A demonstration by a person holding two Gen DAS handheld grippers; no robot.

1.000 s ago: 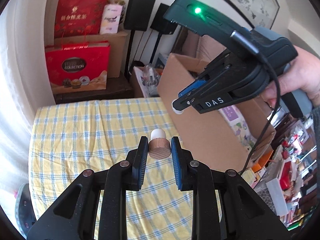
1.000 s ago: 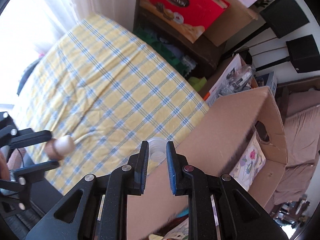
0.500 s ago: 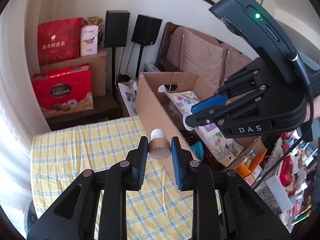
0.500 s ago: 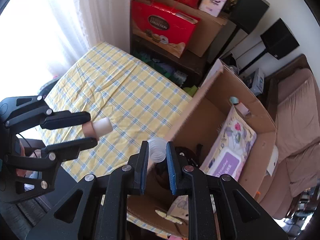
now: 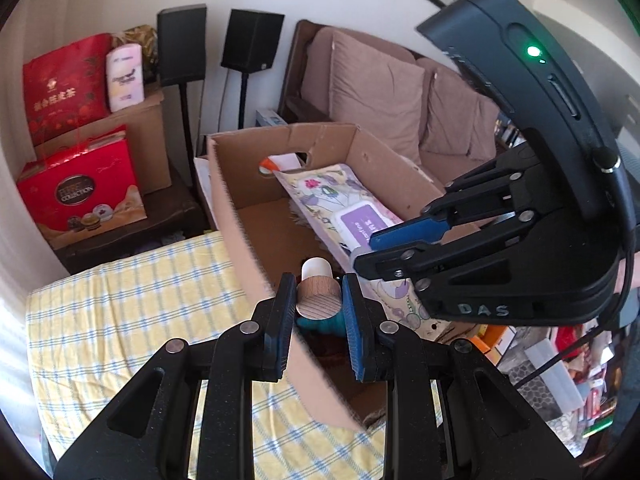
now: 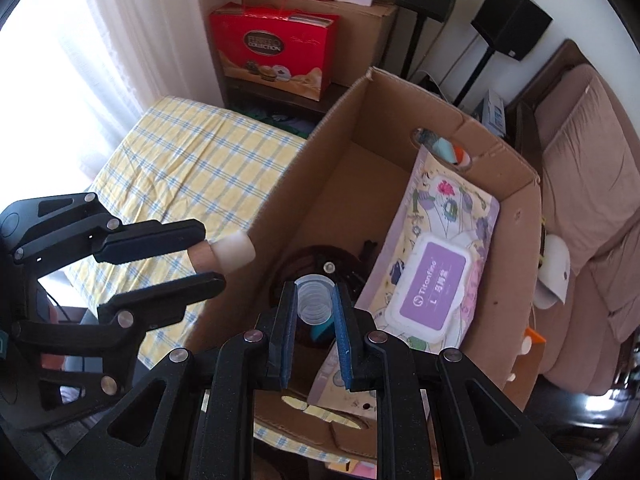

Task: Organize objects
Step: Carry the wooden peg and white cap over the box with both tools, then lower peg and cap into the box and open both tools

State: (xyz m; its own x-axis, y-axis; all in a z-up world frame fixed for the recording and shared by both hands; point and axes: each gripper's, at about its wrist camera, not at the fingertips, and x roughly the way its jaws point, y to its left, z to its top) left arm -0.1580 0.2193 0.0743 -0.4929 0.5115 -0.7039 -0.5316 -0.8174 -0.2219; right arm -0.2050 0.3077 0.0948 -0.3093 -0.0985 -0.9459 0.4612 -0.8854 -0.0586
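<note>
**Both pieces over the open box**

The wooden stopper (image 5: 317, 298), small, stiff and light, is pinched at its wood body by the left gripper (image 5: 316, 306), jaws nearly closed on it, white tip forward, just past the near wall of the cardboard box (image 6: 520, 216). The clear plastic cap (image 6: 316, 302), thin and probably slippery, sits clamped between the right gripper (image 6: 314, 312)'s narrow jaws above the box floor; a flat-sided hold suits it. A wipes pack (image 6: 432, 280) lies along the far wall, with the checked tablecloth (image 6: 192, 168) beside the box.
</note>
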